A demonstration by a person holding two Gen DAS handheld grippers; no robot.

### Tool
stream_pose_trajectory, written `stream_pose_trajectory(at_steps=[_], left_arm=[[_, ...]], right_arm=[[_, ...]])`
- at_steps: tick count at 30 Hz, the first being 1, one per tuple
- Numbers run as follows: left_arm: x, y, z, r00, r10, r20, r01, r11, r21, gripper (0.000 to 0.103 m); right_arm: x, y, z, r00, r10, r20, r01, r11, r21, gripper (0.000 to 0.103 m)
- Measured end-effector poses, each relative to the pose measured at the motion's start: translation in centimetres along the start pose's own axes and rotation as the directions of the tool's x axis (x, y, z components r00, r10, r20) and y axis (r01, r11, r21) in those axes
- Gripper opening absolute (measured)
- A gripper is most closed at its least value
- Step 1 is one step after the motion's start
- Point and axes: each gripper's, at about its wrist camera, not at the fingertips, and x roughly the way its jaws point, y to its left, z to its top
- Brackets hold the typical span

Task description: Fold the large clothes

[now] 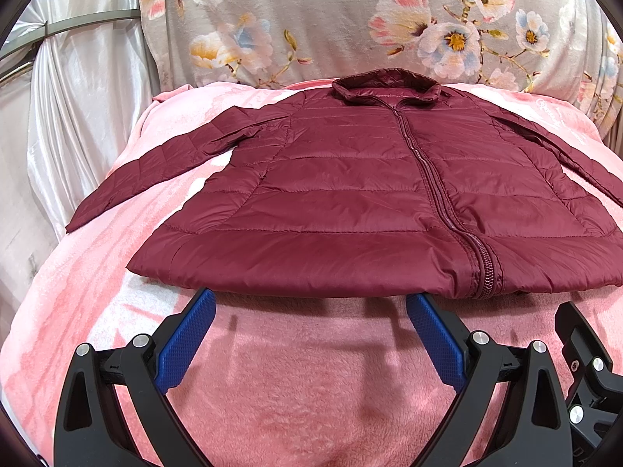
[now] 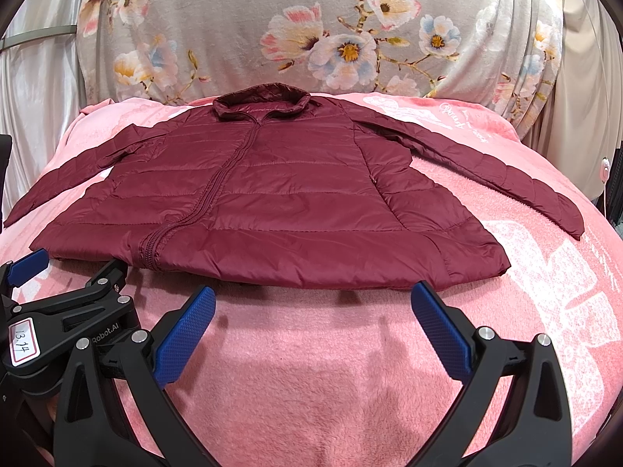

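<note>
The jacket (image 1: 350, 179) is laid flat ahead, collar farthest, hem just beyond both grippers; left gripper (image 1: 311, 307) and right gripper (image 2: 313, 303) are held wide apart, empty

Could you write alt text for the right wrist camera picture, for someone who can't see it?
A dark red puffer jacket lies flat, zipped, sleeves spread, on a pink blanket. The right gripper sits open just short of its hem, the left gripper beside it. A flowered cloth hangs behind.
</note>
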Motion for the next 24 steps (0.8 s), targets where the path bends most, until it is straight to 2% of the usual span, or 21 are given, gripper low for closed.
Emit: stream_pose_trajectory(at_steps=[10, 14, 17, 20, 24], left_arm=[[0.0, 0.0, 0.0, 1.000, -0.001, 0.000, 0.001, 1.000, -0.002, 0.096], [0.1, 0.4, 0.1, 1.000, -0.022, -0.008, 0.022, 0.999, -0.023, 0.096], [-0.1, 1.6, 0.6, 0.998, -0.053, -0.026, 0.051, 0.997, -0.065, 0.096], [0.4, 3.1, 1.0, 0.993, -0.097, -0.066, 0.088, 0.988, -0.124, 0.096], [0.6, 4.7, 1.8, 0.993, -0.089, -0.074, 0.079, 0.989, -0.127, 0.096]], right_arm=[[0.1, 0.0, -0.1, 1.000, 0.003, -0.001, -0.003, 1.000, 0.002, 0.098], [0.5, -0.9, 0.4, 0.997, 0.063, -0.044, -0.061, 0.997, 0.046, 0.098], [1.1, -3.4, 0.9, 0.993, 0.097, -0.070, -0.088, 0.988, 0.126, 0.098], [1.8, -7.7, 2.2, 0.997, 0.023, -0.071, -0.010, 0.983, 0.181, 0.098], [3.0, -15.6, 4.0, 0.994, -0.068, -0.081, 0.089, 0.950, 0.298, 0.098]])
